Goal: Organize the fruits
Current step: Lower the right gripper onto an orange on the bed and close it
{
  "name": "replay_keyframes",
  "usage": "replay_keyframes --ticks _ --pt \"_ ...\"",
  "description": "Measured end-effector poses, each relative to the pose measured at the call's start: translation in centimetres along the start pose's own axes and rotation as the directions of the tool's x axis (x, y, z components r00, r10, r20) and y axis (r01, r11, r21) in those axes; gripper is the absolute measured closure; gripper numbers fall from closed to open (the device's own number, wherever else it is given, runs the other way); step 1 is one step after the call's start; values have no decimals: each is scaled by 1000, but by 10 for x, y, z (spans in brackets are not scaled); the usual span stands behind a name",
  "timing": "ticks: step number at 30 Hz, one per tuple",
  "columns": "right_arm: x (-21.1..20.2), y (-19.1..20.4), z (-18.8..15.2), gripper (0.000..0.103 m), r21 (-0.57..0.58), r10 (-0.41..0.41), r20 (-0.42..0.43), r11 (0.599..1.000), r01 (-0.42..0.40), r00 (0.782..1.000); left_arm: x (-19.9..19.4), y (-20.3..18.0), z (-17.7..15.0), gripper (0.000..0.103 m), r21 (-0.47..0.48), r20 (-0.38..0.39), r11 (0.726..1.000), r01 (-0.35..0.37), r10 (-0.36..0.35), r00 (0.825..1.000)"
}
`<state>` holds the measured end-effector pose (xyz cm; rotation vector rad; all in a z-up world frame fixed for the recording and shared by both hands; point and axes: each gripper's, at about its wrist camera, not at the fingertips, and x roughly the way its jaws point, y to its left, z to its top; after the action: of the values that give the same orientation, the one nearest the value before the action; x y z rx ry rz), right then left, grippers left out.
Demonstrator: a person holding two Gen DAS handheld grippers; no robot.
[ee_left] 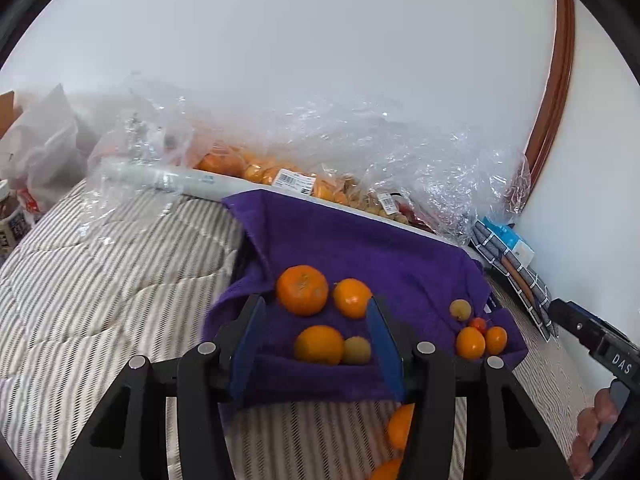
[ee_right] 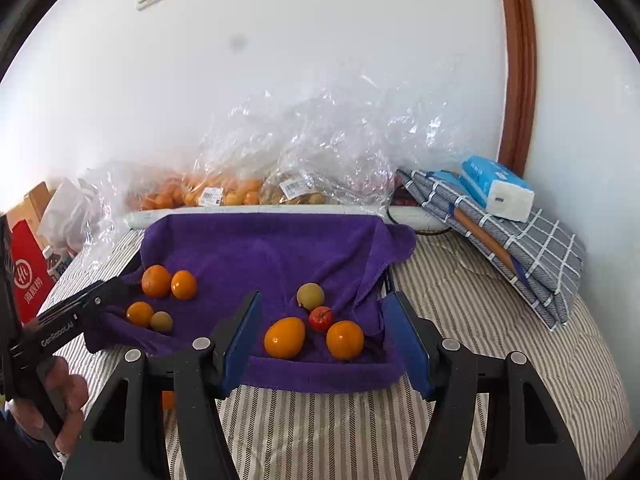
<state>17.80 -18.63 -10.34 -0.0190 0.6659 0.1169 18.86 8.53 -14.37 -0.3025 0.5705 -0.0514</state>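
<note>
Both grippers hovered with jaws spread wide, gripping nothing. The left gripper (ee_left: pixel 316 334) framed an orange (ee_left: pixel 319 345) and a greenish fruit (ee_left: pixel 356 350) on the purple towel (ee_right: pixel 260 252); the right gripper (ee_right: pixel 322 340) faced another orange (ee_right: pixel 284 337) and a small red fruit (ee_right: pixel 320 318) there on the striped bed (ee_right: pixel 500 320).

In the right wrist view, a towel (ee_right: pixel 272 256) lies at centre on the bed (ee_right: pixel 480 320); four fruits (ee_right: pixel 156 280) sit on its left part, four fruits (ee_right: pixel 285 337) right, bags (ee_right: pixel 304 152) behind.
</note>
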Motion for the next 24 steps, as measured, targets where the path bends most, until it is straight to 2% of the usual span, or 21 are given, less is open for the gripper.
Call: replay_keyframes --ticks 3,5,10,15,18,24 --pt "-6 3 -5 38 33 0 -5 999 1 1000 -12 16 -5 53 -22 -5 1000 2 -3 1000" --pt "-7 5 -11 43 53 5 -19 999 -4 1000 -20 24 -9 53 -27 -10 1000 -3 3 1000" --pt "-4 19 -29 49 71 72 -86 995 -66 994 -39 40 -20 53 -12 -32 1000 -26 26 999" --pt "7 43 -45 57 39 99 -159 995 -94 982 -52 52 -26 53 2 -33 997 -83 83 996" --pt "12 58 -53 57 23 119 -189 993 -117 975 -50 60 -25 53 -22 -56 995 -100 99 994" --pt "22 85 -61 57 -32 152 -230 986 -163 961 -46 72 -24 53 -81 -87 992 -93 86 992"
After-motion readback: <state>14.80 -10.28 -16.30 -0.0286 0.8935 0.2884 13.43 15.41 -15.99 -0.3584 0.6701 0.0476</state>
